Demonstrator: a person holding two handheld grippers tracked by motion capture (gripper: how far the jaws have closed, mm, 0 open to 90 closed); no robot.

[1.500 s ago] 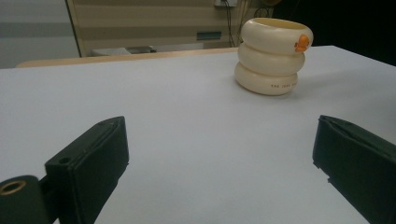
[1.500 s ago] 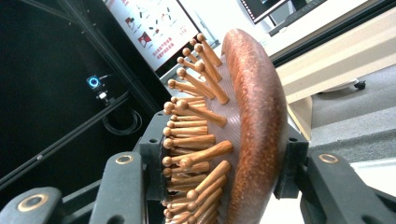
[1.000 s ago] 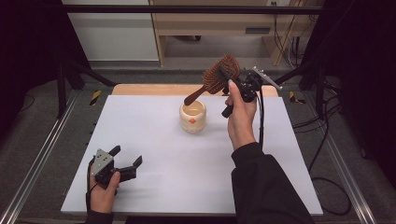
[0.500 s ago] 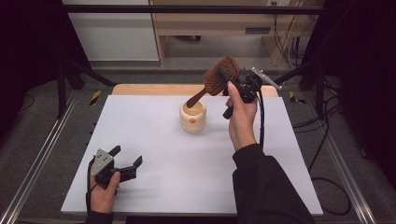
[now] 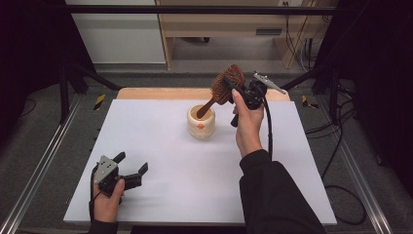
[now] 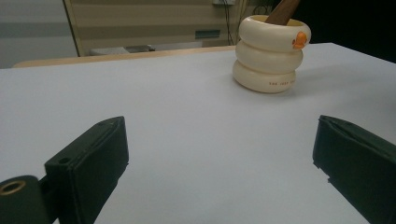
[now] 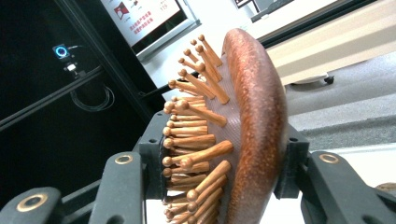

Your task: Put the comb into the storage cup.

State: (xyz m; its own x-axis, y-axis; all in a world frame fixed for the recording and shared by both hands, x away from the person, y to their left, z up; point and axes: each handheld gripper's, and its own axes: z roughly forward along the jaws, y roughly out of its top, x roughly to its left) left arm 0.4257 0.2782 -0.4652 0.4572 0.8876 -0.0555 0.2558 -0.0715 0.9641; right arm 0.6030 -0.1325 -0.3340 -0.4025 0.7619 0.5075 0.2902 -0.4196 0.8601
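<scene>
Right gripper (image 5: pixel 233 92): fingers pinched the brush (image 5: pixel 228 84) head.
Brush: tilted, handle tip in the cup (image 5: pixel 201 122).
Left gripper (image 5: pixel 130 163): fingers spread, empty, on the tabletop (image 5: pixel 175 165).

Left hand (image 5: pixel 108 195) resting low at the near left bench corner, gripping the left tongs (image 5: pixel 130 168); jaws standing wide apart with nothing between them, pointing forward and level. Right forearm in a dark sleeve reaching forward, right hand (image 5: pixel 247 124) raising the right tongs (image 5: pixel 233 87) above the bench, jaws clamping the head of a brown wooden hairbrush (image 7: pixel 243 130), pads pressing both sides.
</scene>
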